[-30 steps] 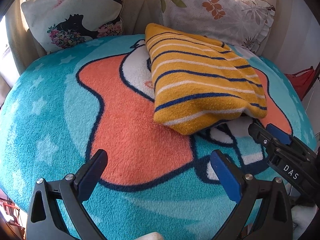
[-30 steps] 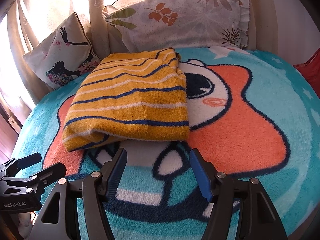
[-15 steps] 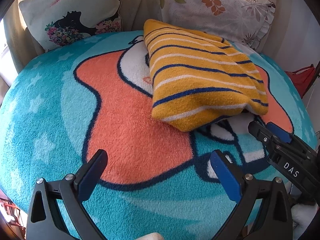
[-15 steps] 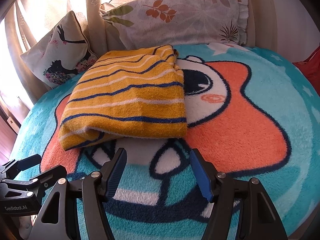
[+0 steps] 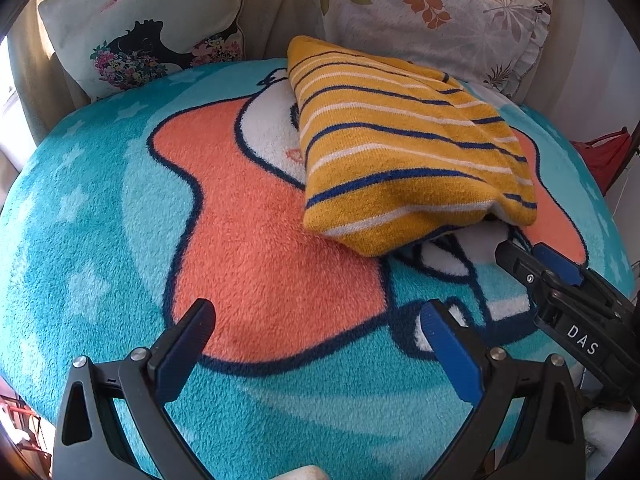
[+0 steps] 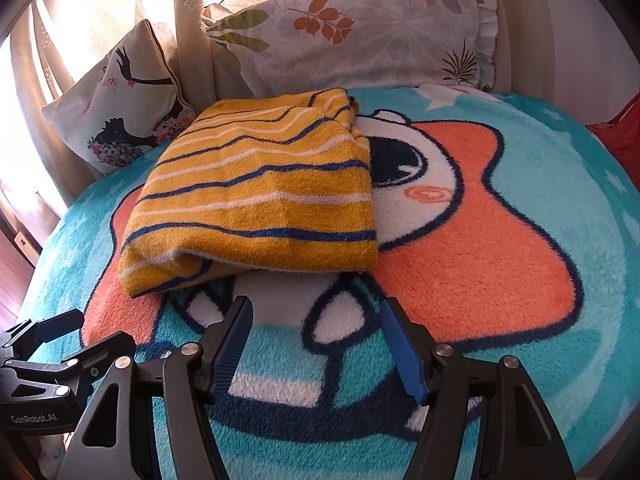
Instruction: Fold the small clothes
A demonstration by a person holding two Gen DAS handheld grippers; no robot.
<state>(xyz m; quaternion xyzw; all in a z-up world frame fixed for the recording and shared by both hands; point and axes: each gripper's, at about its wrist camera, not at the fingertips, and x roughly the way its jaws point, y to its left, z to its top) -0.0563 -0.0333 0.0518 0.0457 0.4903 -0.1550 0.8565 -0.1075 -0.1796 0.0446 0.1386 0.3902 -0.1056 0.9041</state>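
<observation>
The fleecy teal blanket (image 5: 100,240) with its orange cartoon figure covers the bed under me, spreading across nearly everything both my cameras take in. Behind it, two pillows lean against the pale curtains: a larger one printed with leaves (image 6: 360,28) and a smaller cushion with a black silhouette and flowers (image 6: 120,100). A bit of red cloth (image 5: 600,156) shows past the blanket's right edge.

The folded garment, a mustard-yellow knit with blue and white stripes (image 6: 256,196), lies flat on the blanket toward the pillows, its far end close to the leaf pillow. Its near edge is doubled over, and at the near left corner, seen from my right camera, the layers gape a little.

My left tongs (image 5: 316,336) hang above the orange patch, jaws spread wide with nothing between them, well short of the garment and to its left. My right tongs (image 6: 316,328) are likewise wide apart and empty, hovering just in front of the garment's near edge without touching it. Each pair shows at the edge of the other's camera, side by side at the near side of the bed.
</observation>
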